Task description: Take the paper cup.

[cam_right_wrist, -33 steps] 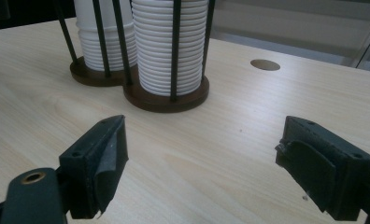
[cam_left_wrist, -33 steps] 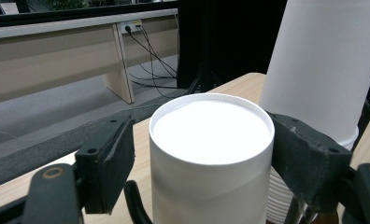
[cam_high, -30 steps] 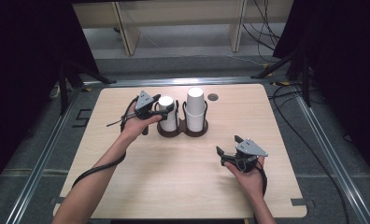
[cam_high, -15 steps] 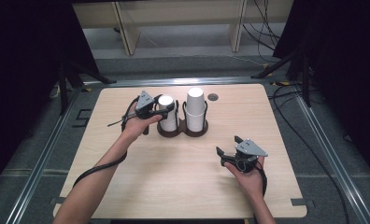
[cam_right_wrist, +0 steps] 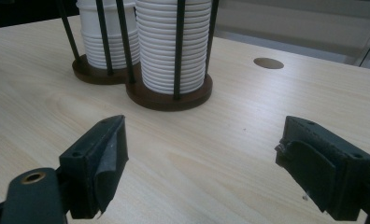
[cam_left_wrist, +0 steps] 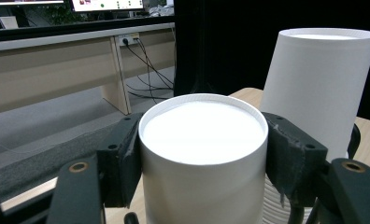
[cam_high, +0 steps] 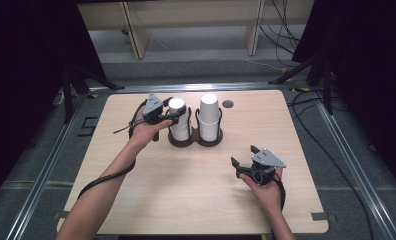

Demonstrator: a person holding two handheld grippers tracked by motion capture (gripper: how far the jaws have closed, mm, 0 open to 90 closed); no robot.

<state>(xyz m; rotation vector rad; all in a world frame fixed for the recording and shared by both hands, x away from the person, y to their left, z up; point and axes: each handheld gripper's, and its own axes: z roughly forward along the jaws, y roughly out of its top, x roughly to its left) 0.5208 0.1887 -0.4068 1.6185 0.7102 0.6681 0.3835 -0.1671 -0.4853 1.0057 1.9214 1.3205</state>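
Left gripper (cam_high: 170, 116) clamps the top cup (cam_left_wrist: 204, 154).
Right gripper (cam_high: 245, 164) spread wide, well short of the cup holder (cam_high: 195, 141).

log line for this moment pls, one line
left gripper: shut on left cup stack's top | right gripper: open, idle above table | right cup stack: untouched

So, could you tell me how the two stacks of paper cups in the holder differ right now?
The left cup stack is gripped at its top cup by the left gripper; the right cup stack is untouched. The right stack stands taller than the left. Both are white, upside-down, and sit in the dark twin-ring holder.
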